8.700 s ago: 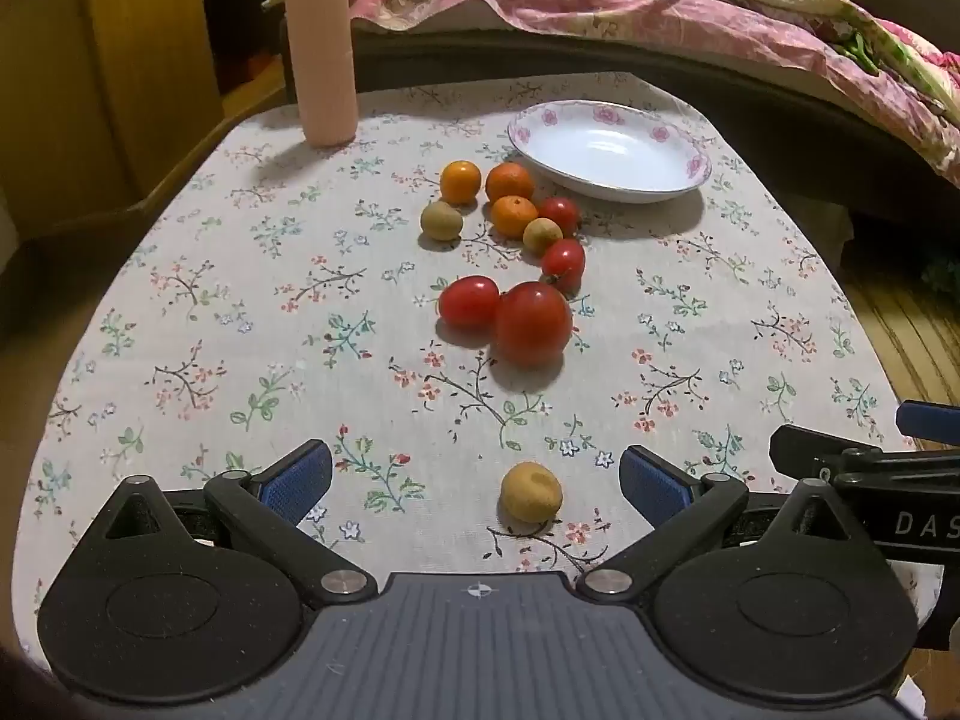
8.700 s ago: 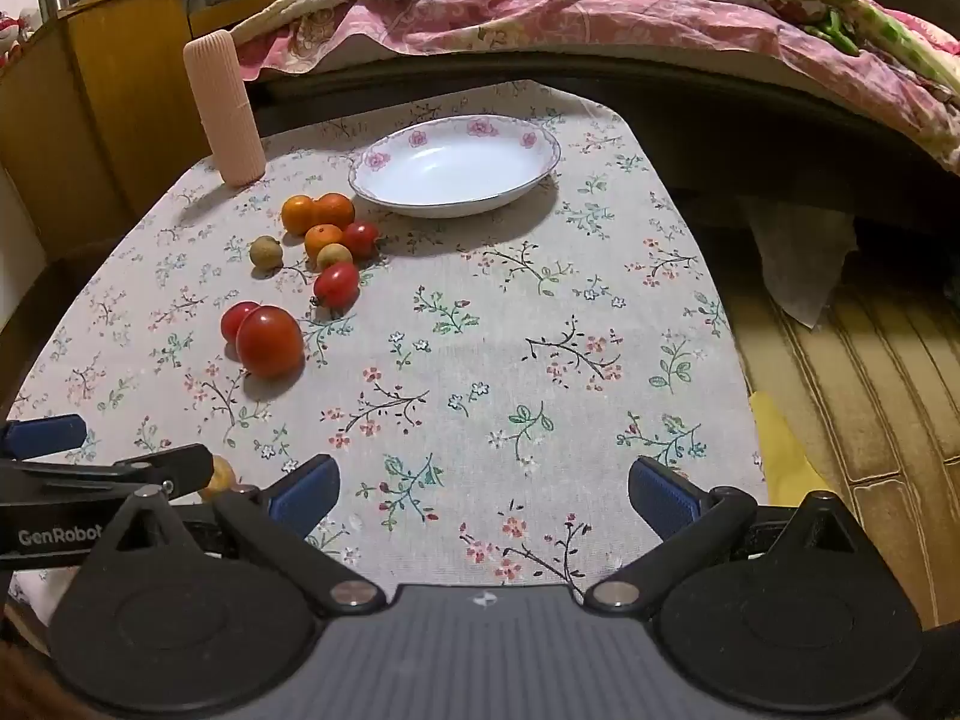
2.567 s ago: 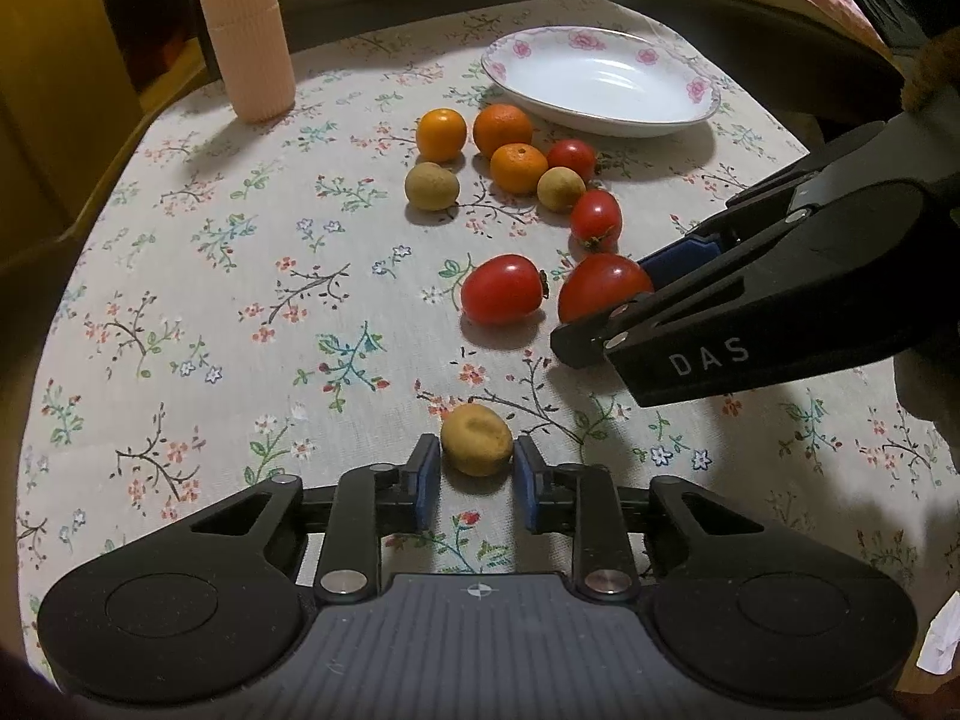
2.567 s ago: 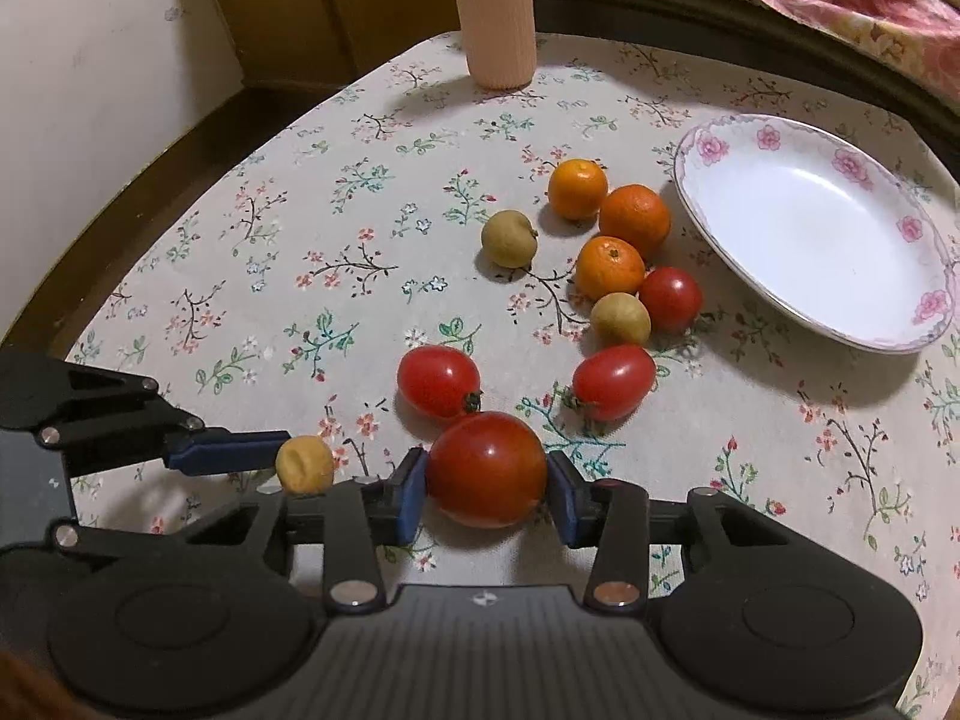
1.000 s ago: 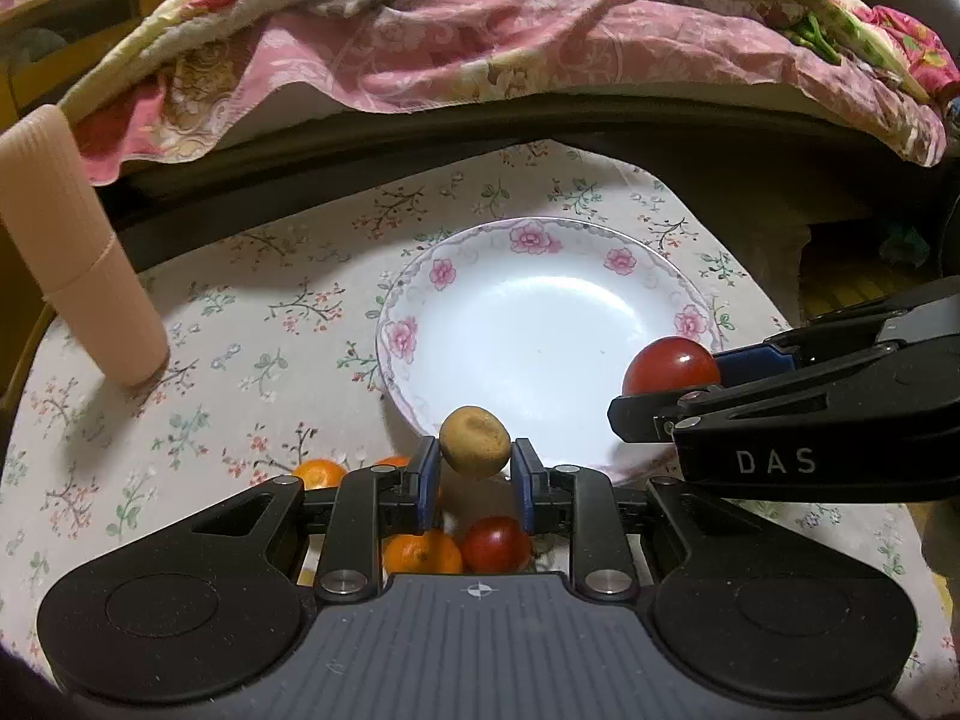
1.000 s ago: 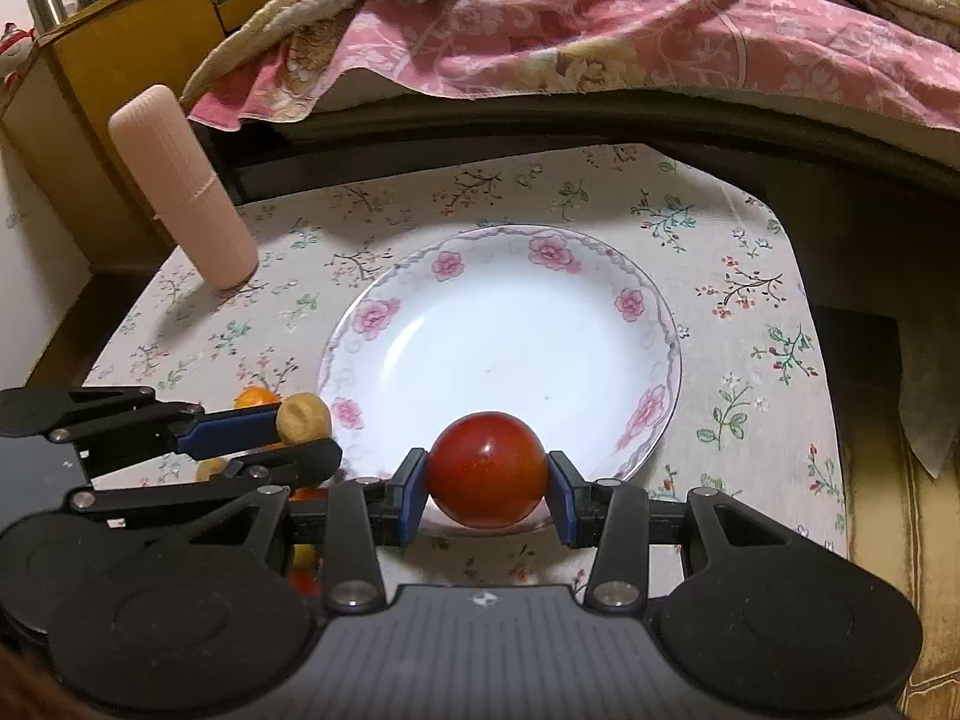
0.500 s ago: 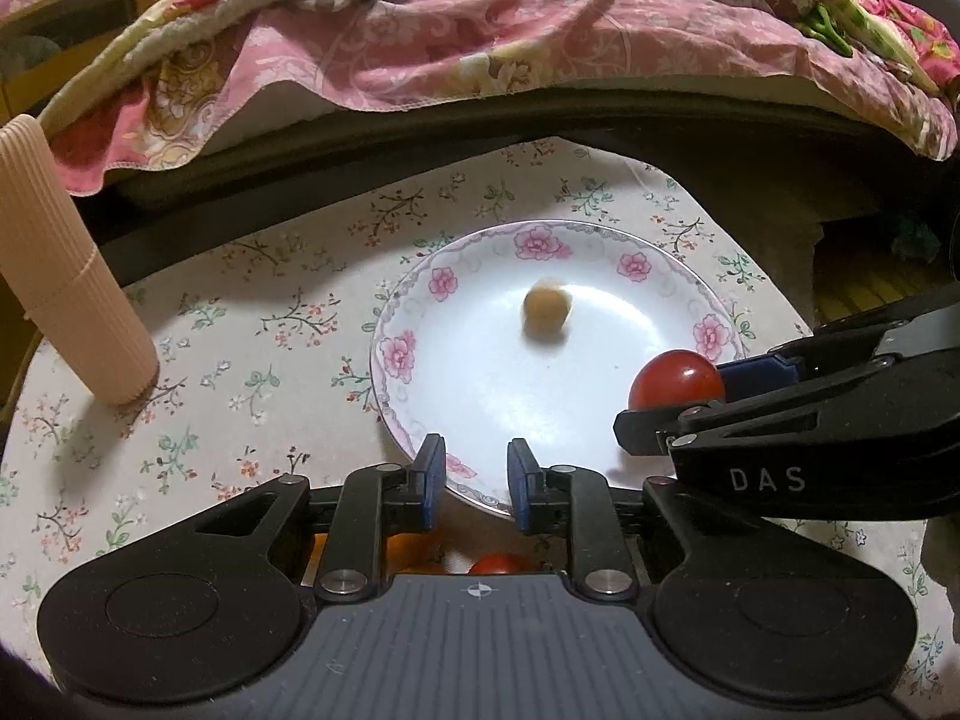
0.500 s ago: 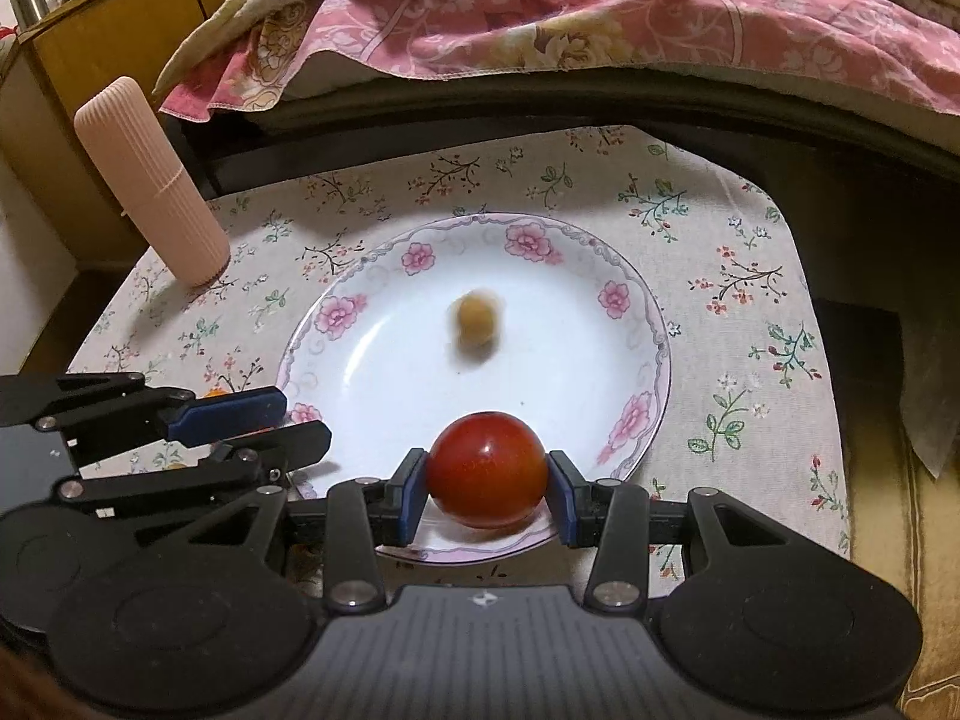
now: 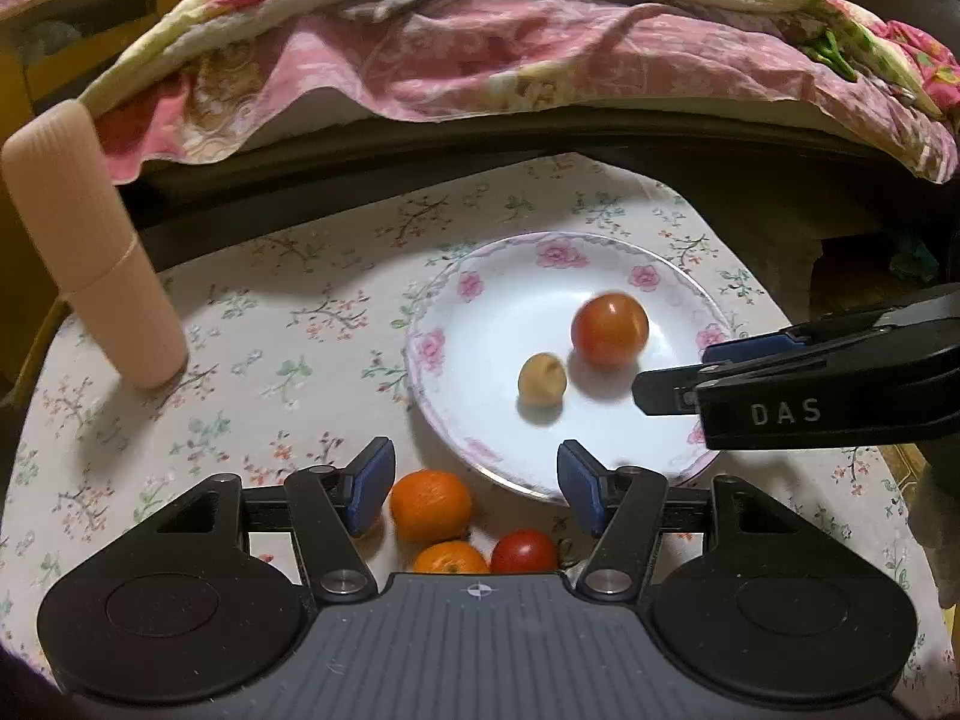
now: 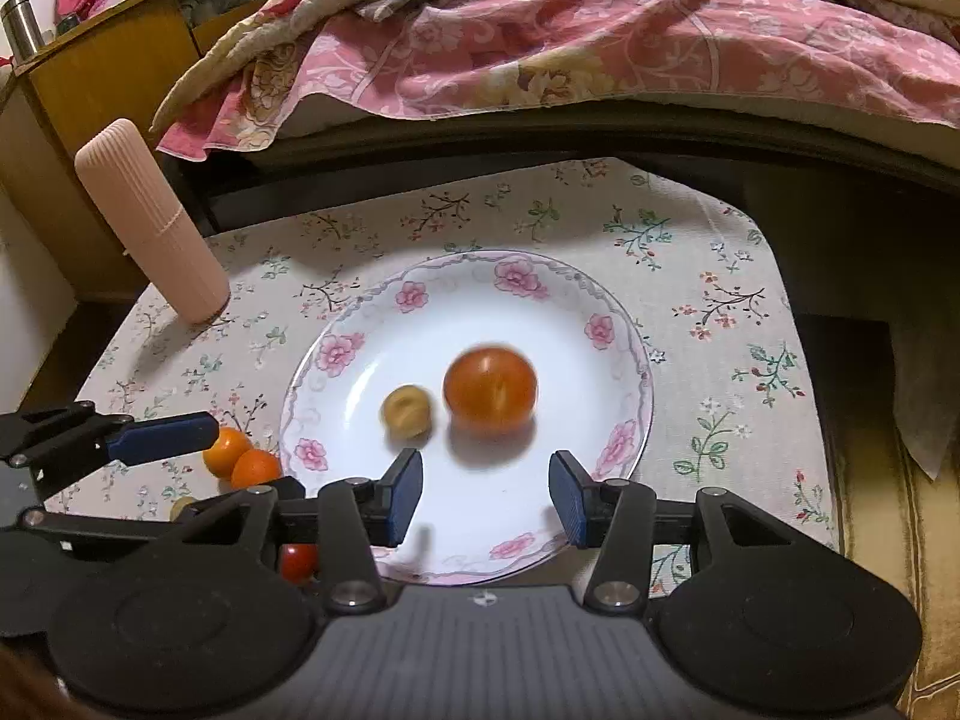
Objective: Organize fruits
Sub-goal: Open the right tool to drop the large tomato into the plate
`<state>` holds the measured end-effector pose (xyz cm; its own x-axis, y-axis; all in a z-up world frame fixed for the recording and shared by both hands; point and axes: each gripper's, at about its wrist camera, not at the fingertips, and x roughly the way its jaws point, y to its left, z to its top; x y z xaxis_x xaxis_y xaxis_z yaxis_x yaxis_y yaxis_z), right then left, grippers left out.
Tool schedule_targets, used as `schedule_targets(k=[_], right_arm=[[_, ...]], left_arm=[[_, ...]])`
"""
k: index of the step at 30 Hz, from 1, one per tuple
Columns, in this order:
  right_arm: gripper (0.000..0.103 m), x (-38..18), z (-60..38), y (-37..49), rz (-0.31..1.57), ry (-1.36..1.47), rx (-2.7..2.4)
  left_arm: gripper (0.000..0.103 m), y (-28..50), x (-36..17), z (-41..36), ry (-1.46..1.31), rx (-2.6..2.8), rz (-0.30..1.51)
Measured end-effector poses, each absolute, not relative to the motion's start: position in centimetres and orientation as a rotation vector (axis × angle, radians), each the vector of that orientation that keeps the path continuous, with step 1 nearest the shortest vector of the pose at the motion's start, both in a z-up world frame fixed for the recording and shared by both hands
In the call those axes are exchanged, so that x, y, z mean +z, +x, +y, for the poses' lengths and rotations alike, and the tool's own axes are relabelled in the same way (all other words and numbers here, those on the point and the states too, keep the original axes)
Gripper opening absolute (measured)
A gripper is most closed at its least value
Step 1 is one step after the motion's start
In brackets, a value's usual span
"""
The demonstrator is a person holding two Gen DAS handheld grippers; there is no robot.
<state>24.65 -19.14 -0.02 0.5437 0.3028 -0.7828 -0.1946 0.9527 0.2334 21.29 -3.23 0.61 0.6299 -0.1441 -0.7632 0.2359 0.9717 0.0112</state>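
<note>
A white plate with pink flowers (image 9: pixel 651 279) (image 10: pixel 336 354) holds a large red tomato (image 9: pixel 609 330) (image 10: pixel 489 390) and a small tan fruit (image 9: pixel 541 380) (image 10: pixel 408 410), both slightly blurred. My left gripper (image 9: pixel 477 486) is open over the plate's near-left rim, nothing between its blue pads. My right gripper (image 10: pixel 485 495) is open above the plate's near side, empty; it shows from the side in the left wrist view (image 9: pixel 708 366). Two oranges (image 9: pixel 430 505) (image 10: pixel 223 450) and a small red tomato (image 9: pixel 524 551) (image 10: pixel 298 561) lie on the cloth by the plate.
A tall pink ribbed cylinder (image 9: pixel 90 246) (image 10: pixel 150 222) stands at the table's far left. The floral tablecloth (image 9: pixel 270 330) ends at a dark edge before a bed with a pink quilt (image 9: pixel 480 48). A wooden cabinet (image 10: pixel 102 78) is at the left.
Both grippers opened. The tan fruit left the left gripper first and rolled in the plate; the red tomato has just dropped from the right gripper into the plate beside it.
</note>
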Motion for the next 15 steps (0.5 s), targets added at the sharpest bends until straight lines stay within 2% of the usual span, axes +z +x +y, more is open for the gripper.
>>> schedule_targets(k=[6,15], right_arm=[[0.048,0.3,-18.3,24.0,0.952,0.111,0.326],[0.048,0.4,-16.7,22.9,0.962,0.085,0.383]], left_arm=[[0.073,20.6,0.9,-2.1,0.099,-0.206,0.873],[0.074,19.4,1.1,-0.7,0.092,-0.198,0.889]])
